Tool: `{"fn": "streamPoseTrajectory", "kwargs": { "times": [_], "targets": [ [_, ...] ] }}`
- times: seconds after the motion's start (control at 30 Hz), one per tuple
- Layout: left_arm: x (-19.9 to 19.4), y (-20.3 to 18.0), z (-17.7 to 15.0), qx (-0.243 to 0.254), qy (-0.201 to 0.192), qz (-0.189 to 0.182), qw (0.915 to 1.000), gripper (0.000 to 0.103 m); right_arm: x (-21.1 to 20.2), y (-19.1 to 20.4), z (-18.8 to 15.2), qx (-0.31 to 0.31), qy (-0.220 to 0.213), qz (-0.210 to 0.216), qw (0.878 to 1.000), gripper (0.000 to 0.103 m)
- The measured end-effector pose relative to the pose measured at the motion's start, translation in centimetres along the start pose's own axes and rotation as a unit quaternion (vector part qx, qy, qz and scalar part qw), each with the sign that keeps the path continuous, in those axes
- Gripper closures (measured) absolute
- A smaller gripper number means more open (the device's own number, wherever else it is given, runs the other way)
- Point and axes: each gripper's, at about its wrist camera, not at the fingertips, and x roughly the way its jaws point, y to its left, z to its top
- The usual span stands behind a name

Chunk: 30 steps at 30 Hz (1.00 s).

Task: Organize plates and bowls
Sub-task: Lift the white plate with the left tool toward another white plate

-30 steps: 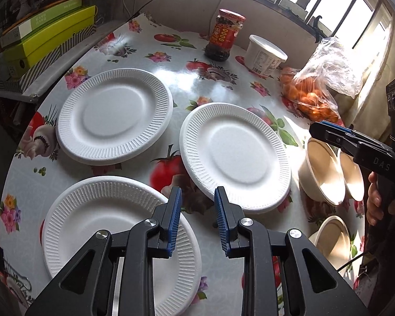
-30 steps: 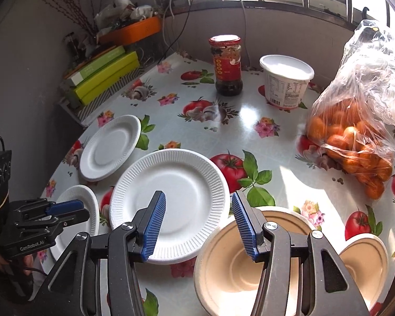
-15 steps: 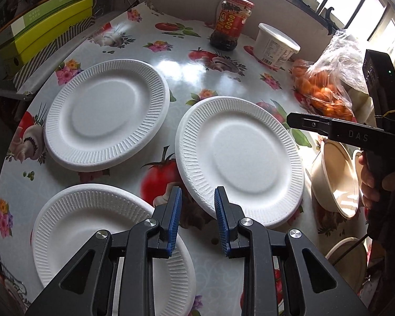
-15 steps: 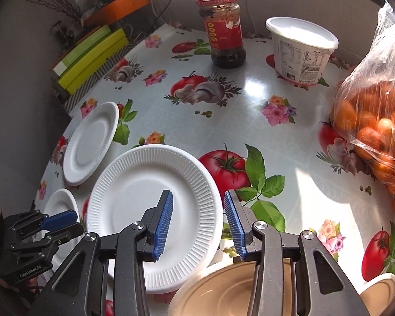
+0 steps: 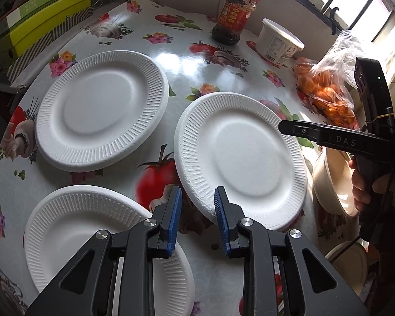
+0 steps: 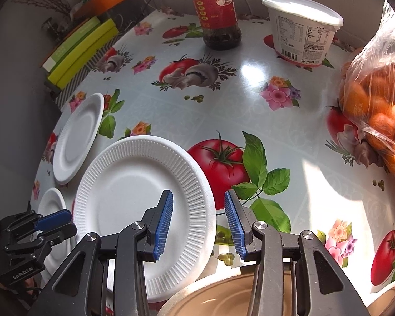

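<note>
Now our right tongs (image 6: 198, 223) stand partly open, empty, straddling the middle plate's (image 6: 134, 187) right rim; our left tongs (image 5: 197, 222), narrowly open, empty, hover at its near-left edge.

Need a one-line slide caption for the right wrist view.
Right tool, open, straddles the rim of a white paper plate on the flowered tablecloth, a beige bowl below.

Sauce jar (image 6: 215, 13) beside white tub (image 6: 301, 30) on the patterned tablecloth (image 6: 250, 110); bagged oranges (image 6: 379, 110) at right; green boxes (image 5: 39, 23) left.
</note>
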Motion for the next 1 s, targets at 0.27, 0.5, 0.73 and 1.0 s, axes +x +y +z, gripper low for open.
{"fn": "streamPoseTrajectory", "kwargs": {
  "times": [0.27,0.5,0.73,1.0],
  "targets": [
    [0.33,-0.07,0.06,0.001,0.003,-0.006,1.0,0.076,0.52,0.32,-0.04,-0.005,0.004,-0.006,1.0,0.071],
    [0.64,0.29,0.24,-0.007,0.011,0.011,0.9998,0.076,0.78,0.44,-0.09,-0.01,0.005,-0.018,1.0,0.079],
    [0.71,0.27,0.3,-0.008,0.014,0.004,0.9999,0.076,0.78,0.41,-0.13,-0.006,0.002,-0.021,1.0,0.081],
    [0.95,0.28,0.38,-0.017,0.013,0.002,0.9998,0.076,0.53,0.34,-0.2,0.007,-0.006,-0.02,1.0,0.082]
  ]
}}
